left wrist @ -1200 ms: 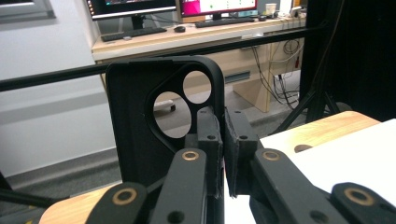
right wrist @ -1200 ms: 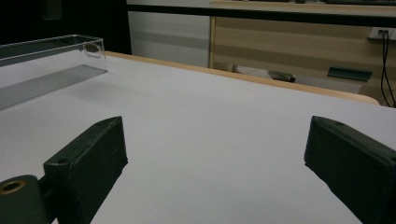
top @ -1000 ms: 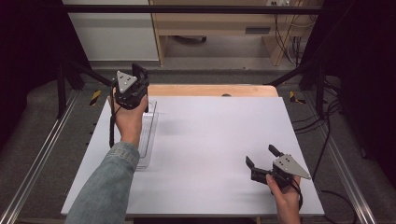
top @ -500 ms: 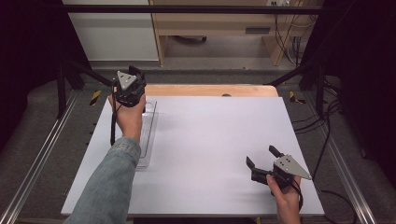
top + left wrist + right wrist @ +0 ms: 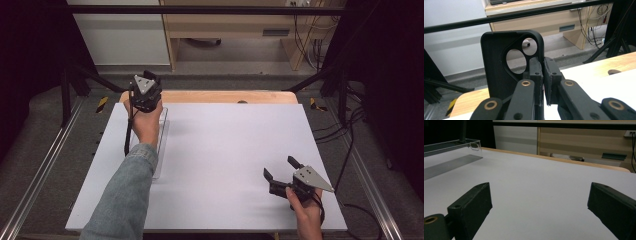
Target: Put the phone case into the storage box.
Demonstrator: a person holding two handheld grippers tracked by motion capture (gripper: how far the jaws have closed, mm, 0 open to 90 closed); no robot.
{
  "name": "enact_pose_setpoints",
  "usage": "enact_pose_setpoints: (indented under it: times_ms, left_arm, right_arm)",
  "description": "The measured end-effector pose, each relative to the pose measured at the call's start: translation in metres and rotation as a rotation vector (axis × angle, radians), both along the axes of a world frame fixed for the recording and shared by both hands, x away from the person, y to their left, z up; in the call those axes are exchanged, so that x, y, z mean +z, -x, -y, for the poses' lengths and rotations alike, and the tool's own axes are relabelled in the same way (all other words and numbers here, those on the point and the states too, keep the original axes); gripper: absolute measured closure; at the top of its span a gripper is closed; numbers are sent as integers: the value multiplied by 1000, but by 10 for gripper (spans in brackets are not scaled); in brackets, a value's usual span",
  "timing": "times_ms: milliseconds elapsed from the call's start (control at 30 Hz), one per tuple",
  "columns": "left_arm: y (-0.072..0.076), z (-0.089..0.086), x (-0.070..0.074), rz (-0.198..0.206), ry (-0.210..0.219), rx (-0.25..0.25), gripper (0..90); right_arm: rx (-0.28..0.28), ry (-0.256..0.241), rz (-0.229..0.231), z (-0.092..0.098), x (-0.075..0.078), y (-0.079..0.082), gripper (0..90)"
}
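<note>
My left tongs (image 5: 541, 82) are clamped on the edge of a black phone case (image 5: 499, 65), held upright above the far end of the clear tray (image 5: 161, 145). I judge the case light, thin and a bit flexible, so the rim beside its camera cutout is the sound place to pinch. My right tongs (image 5: 280, 172) gape wide with nothing between them, low over the white table (image 5: 225, 150). Beyond the table stand a wooden desk (image 5: 554, 22) and trailing cables.
</note>
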State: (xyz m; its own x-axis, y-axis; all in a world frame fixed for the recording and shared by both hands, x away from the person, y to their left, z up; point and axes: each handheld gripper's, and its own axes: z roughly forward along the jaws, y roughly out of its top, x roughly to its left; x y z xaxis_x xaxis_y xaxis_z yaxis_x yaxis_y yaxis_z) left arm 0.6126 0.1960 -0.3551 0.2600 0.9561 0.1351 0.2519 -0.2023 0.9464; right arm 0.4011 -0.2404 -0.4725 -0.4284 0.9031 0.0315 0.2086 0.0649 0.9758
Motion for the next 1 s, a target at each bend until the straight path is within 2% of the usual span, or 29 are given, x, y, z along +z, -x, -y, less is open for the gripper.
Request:
enact_pose_setpoints:
  times_ms: [67, 400, 600, 867, 1000]
  left_arm:
    - [-1, 1, -1, 3, -5, 3, 856]
    - [-3, -4, -3, -8, 32, -1, 856]
    - [-2, -7, -1, 2, 54, 9, 856]
    - [-4, -8, -3, -13, 41, 4, 856]
    - [-5, -10, -4, -15, 58, 12, 856]
  right_arm:
    - [1, -2, 0, 0, 0, 0, 57]
    - [5, -2, -6, 0, 0, 0, 57]
    - [5, -12, -8, 1, 0, 0, 56]
    - [7, -18, -9, 1, 0, 0, 55]
    - [7, -17, -6, 2, 0, 0, 55]
